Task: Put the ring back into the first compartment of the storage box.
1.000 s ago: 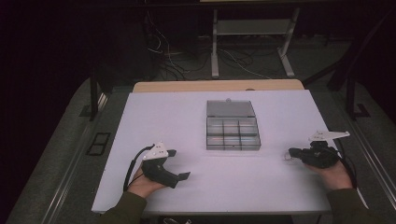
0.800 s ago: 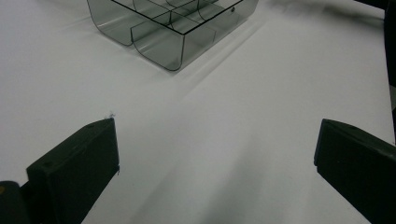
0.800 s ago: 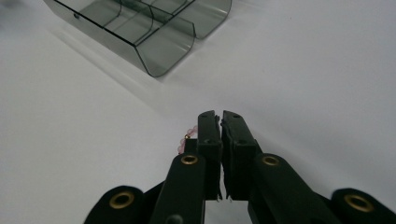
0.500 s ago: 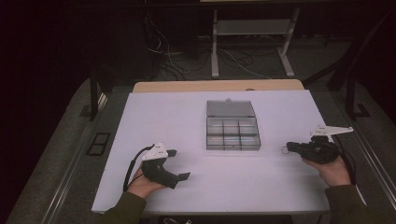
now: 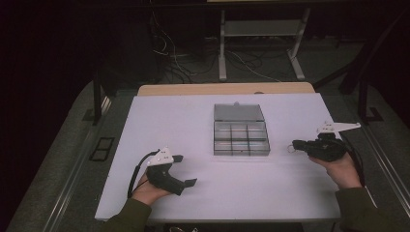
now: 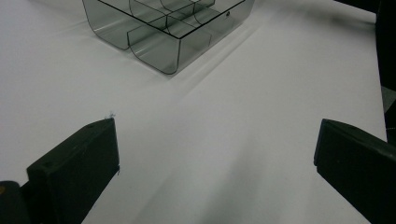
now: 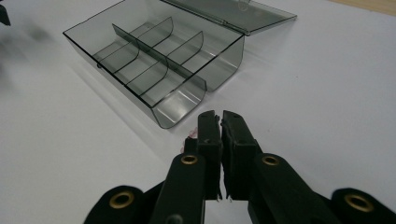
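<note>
Here a clear compartment box is seen on the white table, its lid folded open and laid flat behind it; the compartments look bare as far as can be told. Ahead of the right gripper the box is found just beyond the jaw tips, one rounded corner nearest to them, without being touched. That gripper's jaws are pressed together, and something small and pinkish is glimpsed at their tips, too small to be identified. In the high view the right gripper is held level in a hand, pointed at the box's side. Farther out, the left gripper is held well apart from the box. Its jaws are spread wide with nothing between them, and the box is seen ahead of them and off to one side.
</note>
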`<control>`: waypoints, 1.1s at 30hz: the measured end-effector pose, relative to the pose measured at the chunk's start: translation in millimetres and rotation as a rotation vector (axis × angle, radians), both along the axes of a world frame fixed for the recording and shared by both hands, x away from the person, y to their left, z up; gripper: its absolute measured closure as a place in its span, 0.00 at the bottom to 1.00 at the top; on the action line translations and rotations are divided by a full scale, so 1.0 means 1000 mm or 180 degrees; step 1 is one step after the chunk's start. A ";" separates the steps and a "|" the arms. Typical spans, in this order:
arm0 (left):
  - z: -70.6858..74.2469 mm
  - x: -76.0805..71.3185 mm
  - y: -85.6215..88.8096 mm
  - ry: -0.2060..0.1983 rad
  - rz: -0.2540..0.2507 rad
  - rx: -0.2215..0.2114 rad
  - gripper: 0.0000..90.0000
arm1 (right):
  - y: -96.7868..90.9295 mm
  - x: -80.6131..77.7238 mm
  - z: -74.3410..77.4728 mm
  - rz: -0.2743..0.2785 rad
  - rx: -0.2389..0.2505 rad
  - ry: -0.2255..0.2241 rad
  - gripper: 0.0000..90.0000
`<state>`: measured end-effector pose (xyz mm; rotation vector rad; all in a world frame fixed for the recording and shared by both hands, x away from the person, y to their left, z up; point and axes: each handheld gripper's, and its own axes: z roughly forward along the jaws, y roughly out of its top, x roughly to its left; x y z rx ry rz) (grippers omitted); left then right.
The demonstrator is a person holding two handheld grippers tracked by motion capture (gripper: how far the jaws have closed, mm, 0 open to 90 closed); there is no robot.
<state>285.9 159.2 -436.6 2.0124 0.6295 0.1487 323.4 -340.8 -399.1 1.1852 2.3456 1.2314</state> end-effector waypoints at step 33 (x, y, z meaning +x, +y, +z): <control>-0.002 0.000 -0.002 0.0011 0.0001 0.0040 0.00 | 0.036 0.023 0.013 0.0229 0.0076 -0.0107 0.95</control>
